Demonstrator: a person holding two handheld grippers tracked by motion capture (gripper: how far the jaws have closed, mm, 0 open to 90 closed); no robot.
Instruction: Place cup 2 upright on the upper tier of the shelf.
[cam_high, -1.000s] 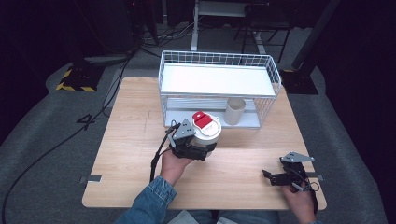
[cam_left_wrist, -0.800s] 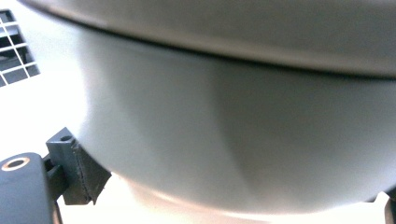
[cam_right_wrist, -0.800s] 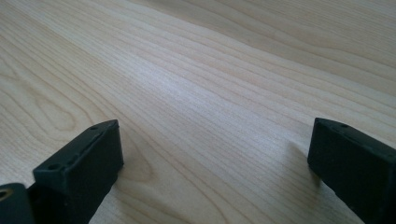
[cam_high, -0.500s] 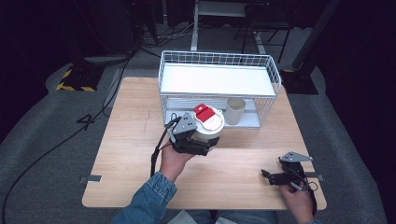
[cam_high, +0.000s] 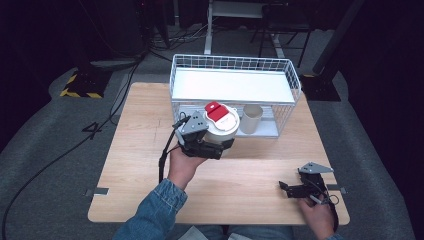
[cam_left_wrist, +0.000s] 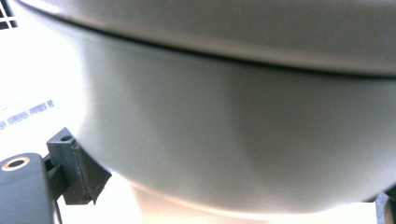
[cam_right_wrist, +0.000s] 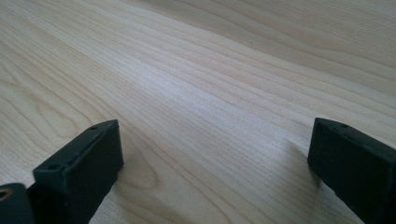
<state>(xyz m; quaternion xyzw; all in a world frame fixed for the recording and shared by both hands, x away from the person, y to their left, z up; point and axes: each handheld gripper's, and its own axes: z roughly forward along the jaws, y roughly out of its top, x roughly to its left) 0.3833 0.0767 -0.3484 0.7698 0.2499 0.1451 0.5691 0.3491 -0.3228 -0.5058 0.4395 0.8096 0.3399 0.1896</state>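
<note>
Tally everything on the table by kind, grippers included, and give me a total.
White tub with red-tabbed lid: 1
Beige cup: 1
White wire rack: 1
Grippers: 2 (left gripper, right gripper)
Total: 5

Support is a light wood table (cam_high: 150, 150), grain running roughly left-right in the high view, standing on grey floor (cam_high: 50, 165). On it at 12 o'clock sits a white wire rack (cam_high: 235, 90), its upper shelf a plain white panel; a beige cup (cam_high: 251, 119) stands on the rack's lower level, toward 1 o'clock from table centre. The right gripper (cam_high: 292, 189) rests on the tabletop at about 4-5 o'clock near the front edge, jaws apart with bare wood between them in the right gripper view (cam_right_wrist: 210, 154).
</note>
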